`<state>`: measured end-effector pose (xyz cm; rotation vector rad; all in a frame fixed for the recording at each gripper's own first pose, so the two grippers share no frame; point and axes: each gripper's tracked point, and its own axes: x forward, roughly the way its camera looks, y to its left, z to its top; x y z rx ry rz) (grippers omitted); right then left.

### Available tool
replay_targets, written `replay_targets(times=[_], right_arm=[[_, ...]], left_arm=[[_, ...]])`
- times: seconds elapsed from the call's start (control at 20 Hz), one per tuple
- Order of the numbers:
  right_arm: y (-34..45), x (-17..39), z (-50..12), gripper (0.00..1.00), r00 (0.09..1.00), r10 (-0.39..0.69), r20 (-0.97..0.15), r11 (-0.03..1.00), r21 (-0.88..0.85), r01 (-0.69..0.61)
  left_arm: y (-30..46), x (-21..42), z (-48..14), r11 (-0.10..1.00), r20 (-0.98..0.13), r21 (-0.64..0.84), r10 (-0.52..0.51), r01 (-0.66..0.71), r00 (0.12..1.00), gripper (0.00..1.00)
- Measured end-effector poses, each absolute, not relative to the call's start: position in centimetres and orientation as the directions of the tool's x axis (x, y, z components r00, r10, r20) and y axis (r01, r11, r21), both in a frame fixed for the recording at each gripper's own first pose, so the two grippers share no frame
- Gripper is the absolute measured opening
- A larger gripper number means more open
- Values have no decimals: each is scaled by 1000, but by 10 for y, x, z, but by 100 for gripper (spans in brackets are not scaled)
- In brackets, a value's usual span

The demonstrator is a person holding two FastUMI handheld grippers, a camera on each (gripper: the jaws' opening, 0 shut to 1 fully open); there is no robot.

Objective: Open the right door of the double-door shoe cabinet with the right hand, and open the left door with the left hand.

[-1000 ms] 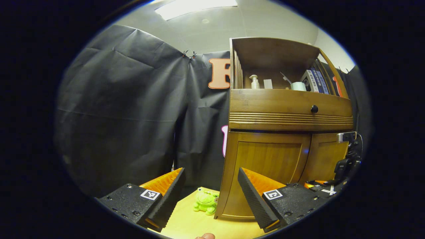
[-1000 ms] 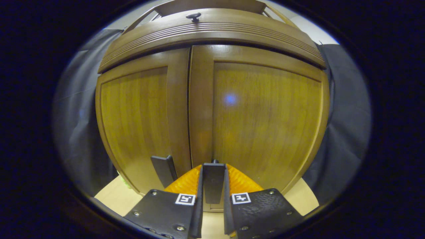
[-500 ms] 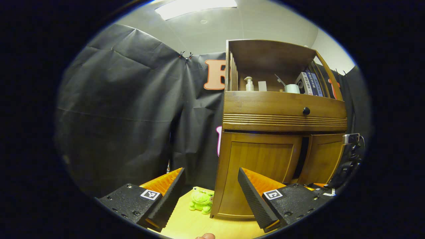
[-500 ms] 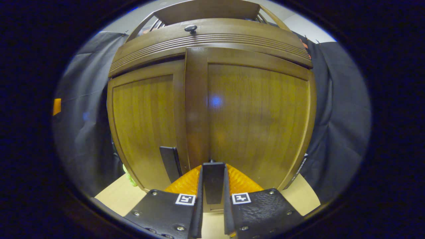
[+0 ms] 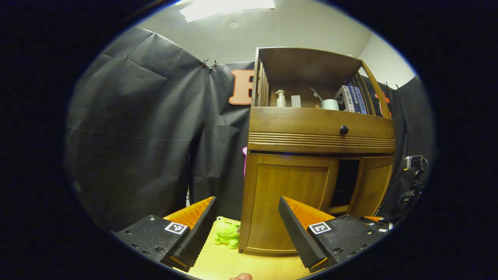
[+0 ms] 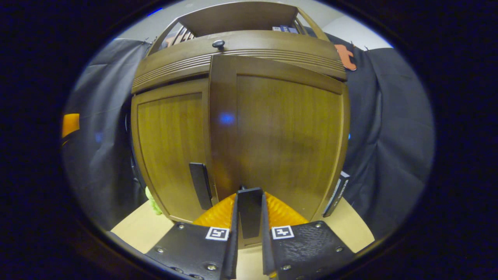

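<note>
The wooden shoe cabinet [image 5: 319, 134] stands on a pale tabletop [image 5: 229, 264]. Its left door [image 5: 286, 198] is closed. Its right door [image 5: 375, 184] is swung partly outward, leaving a dark gap [image 5: 344, 182] between the doors. My left gripper [image 5: 247, 229] is open and holds nothing, a short way in front of the cabinet's left corner. In the right gripper view, my right gripper [image 6: 249, 202] is shut on the right door's dark upright handle [image 6: 249, 212]. The left door's handle [image 6: 200, 190] is free, just to its left.
A green frog toy [image 5: 227, 233] sits on the tabletop by the cabinet's left corner. Above the doors is a drawer with a black knob [image 5: 343, 130]. The open shelf holds a pump bottle [image 5: 280, 99], a cup and books. Black cloth walls surround the cabinet.
The right door has swung outward, pulled by my shut right gripper, and the gap between the doors has widened. The left gripper view has shifted so the cabinet sits further left.
</note>
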<state>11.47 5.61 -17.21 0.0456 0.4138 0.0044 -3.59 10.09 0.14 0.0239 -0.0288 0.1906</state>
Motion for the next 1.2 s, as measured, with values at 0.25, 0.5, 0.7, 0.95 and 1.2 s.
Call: replay_targets(times=[0.25, 0.5, 0.7, 0.95, 1.2], right_arm=[[54, 113, -168, 25, 914, -5, -406, 998, 54, 29], [51, 116, -162, 25, 912, -30, -408, 997, 59, 59], [47, 115, -160, 25, 907, -63, -417, 993, 62, 98], [35, 113, -159, 24, 894, -121, -431, 986, 52, 158], [22, 111, -159, 24, 884, -175, -434, 979, 23, 205]], left_arm=[[83, -36, -1, 990, 23, 19, 137, -137, 990, 97], [56, -28, -5, 998, 12, 20, 64, -65, 998, 97], [28, -23, -9, 1000, 3, 24, -8, 8, 1000, 98], [-1, -19, -17, 997, -10, 10, -77, 77, 997, 98], [-25, -17, -24, 992, -31, 5, -130, 130, 991, 97]])
